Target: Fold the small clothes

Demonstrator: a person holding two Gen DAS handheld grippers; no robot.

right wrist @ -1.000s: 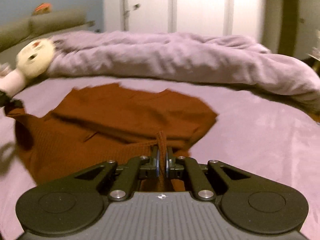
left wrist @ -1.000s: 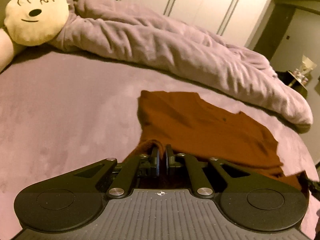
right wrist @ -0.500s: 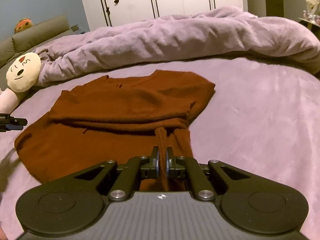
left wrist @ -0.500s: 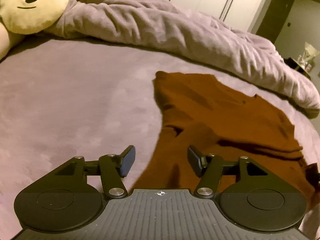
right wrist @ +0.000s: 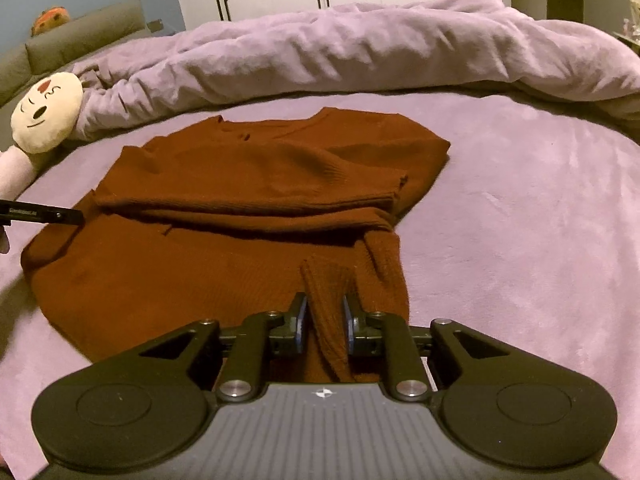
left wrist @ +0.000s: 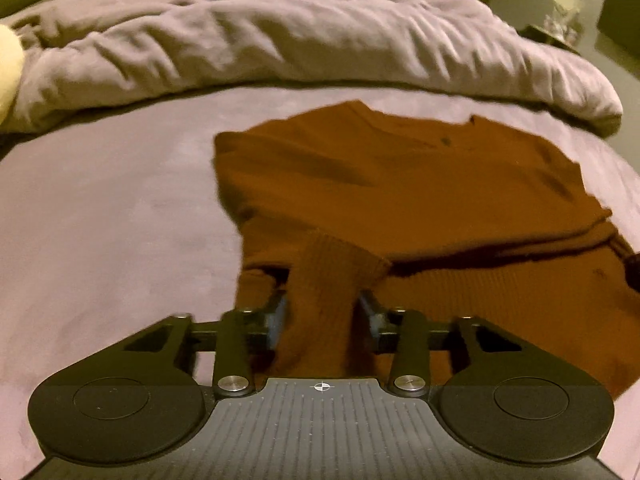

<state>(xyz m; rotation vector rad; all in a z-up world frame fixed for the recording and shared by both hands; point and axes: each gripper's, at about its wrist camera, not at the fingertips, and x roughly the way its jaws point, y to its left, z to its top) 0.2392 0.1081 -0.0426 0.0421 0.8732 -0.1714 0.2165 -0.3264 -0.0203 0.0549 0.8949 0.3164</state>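
Left wrist view. My left gripper point(left wrist: 323, 314): black, jaws parted fairly wide, a ribbed cuff of the sweater point(left wrist: 400, 200) lying loose between them; the pads do not pinch it. Sweater: rust-brown knit, fine vertical ribbing, spread flat on the bed sheet point(left wrist: 100, 220), sleeves folded across the body. Sheet: mauve, short velvety nap, smooth. Duvet point(left wrist: 300, 36): pale lilac, bunched into a long rumpled ridge beyond the sweater.

Right wrist view. My right gripper point(right wrist: 324, 320): jaws narrowly parted, blue-edged pads either side of a raised ribbed sleeve end; whether they touch the cloth I cannot tell. Sweater point(right wrist: 224, 216): one sleeve laid crosswise as a thick band. Left gripper's finger point(right wrist: 44, 214): thin black bar at the sweater's left edge. Plush cushion point(right wrist: 46, 116): round, cream, stitched face, against the duvet point(right wrist: 360, 48). Sheet point(right wrist: 520, 220) as before.
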